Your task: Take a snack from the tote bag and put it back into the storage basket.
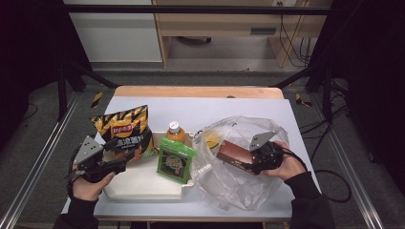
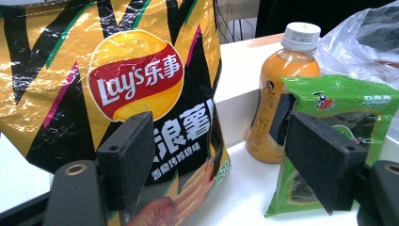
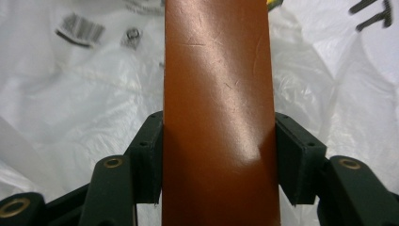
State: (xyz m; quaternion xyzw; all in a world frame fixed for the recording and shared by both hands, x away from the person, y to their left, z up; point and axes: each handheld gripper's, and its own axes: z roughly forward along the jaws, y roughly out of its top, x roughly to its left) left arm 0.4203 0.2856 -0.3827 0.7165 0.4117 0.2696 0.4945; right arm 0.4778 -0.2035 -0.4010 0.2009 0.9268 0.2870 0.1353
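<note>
White table [image 1: 143, 102], dark room behind. Right gripper [image 3: 219, 155] clamped on brown box [image 1: 232, 153] — pads pressing both sides, box over clear plastic bag [image 1: 239, 191] at table's right. Left gripper [image 2: 221, 160] idle, jaws apart, aimed at chips bag [image 2: 117, 84] on tray [image 1: 143, 186]. Step judged: bagging the box. Next — push deeper into bag mouth, then release.

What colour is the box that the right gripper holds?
Reddish-brown box, clearest in the right gripper view.
</note>
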